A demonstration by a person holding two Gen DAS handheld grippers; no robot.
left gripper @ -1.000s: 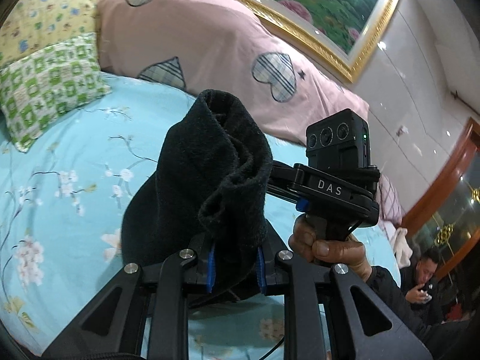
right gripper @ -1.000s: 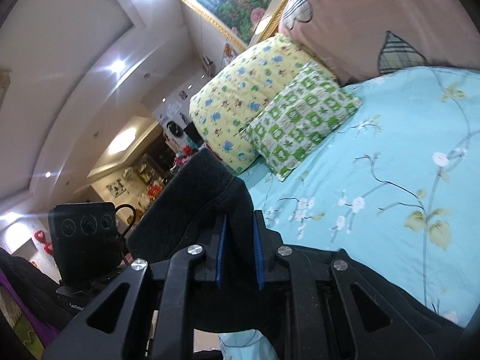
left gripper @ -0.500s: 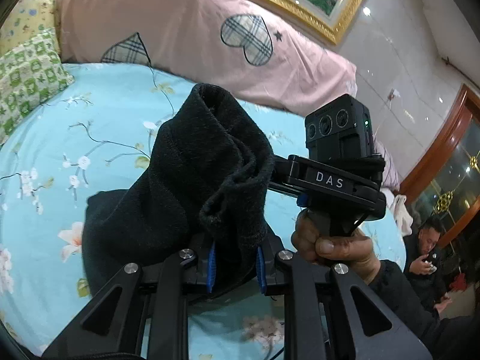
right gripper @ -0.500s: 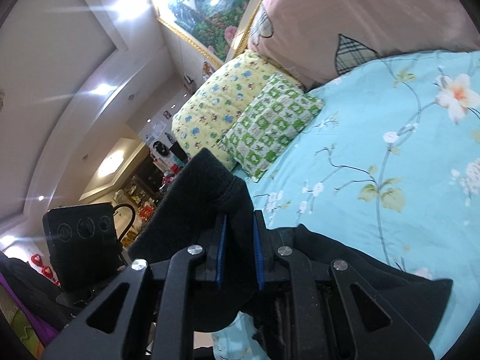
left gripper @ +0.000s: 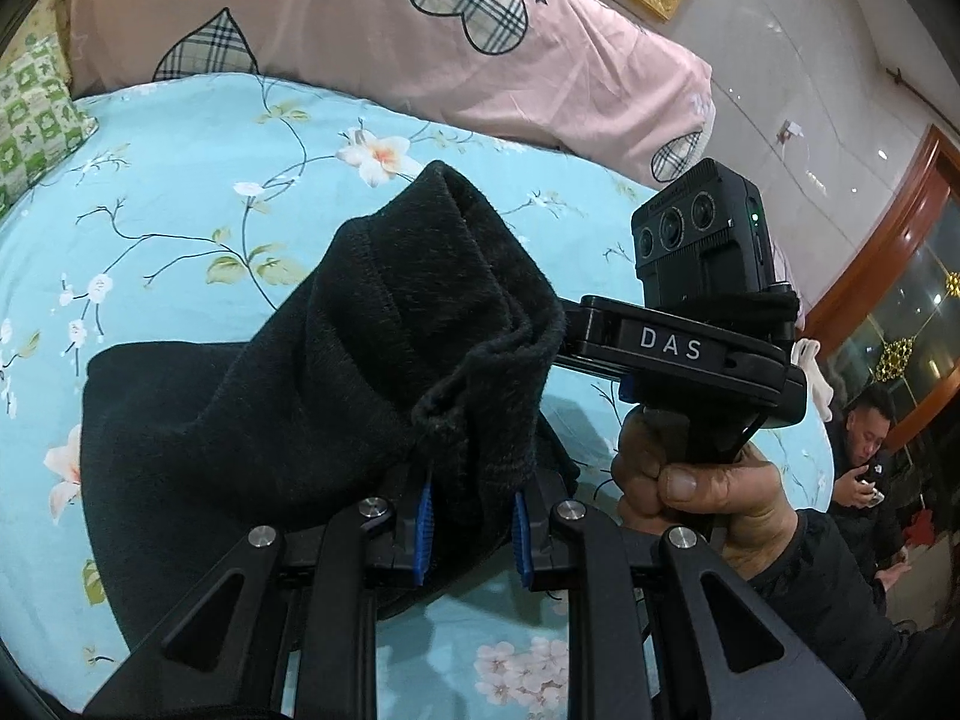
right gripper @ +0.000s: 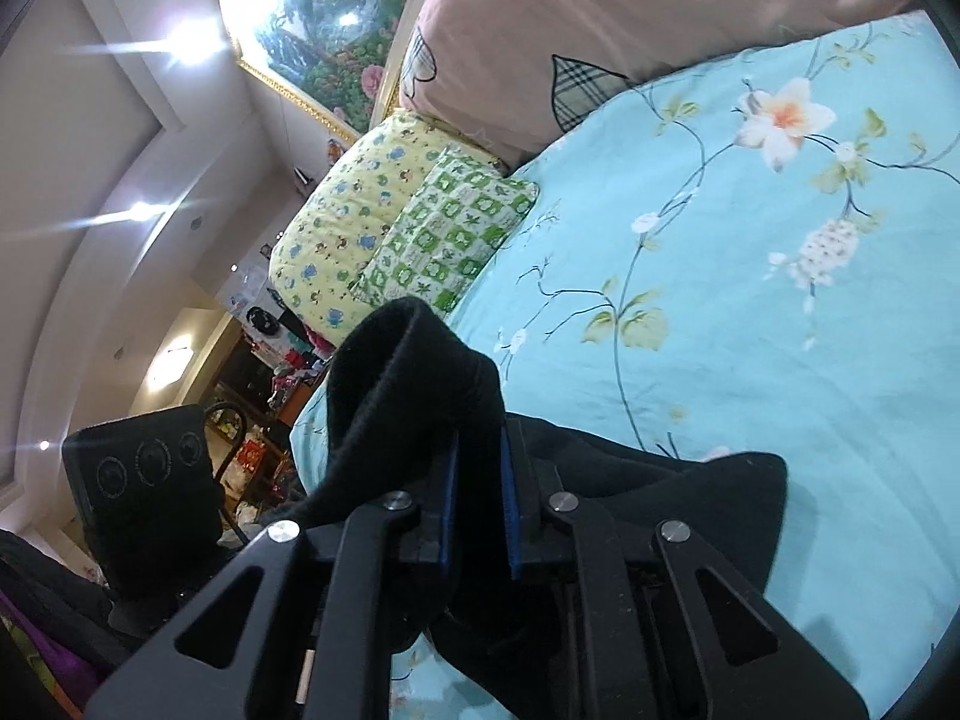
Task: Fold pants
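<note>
The pants (left gripper: 336,396) are held bunched in both the left claw (left gripper: 471,516) and the right claw (right gripper: 477,498), whose jaws have just been closing. The held edge should be lowered evenly onto the bed (left gripper: 198,180), corners aligned.

Blue floral bed (left gripper: 198,180) — black pants (left gripper: 198,420), pink quilt (left gripper: 336,30), pillows on it.

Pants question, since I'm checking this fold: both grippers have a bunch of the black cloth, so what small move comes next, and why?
Probably lower both ends onto the bedsheet before letting go. The left gripper and right gripper are each shut on a raised bunch of the pants, while the rest already lies flat on the sheet, so laying the held part down over it should close the fold.
</note>
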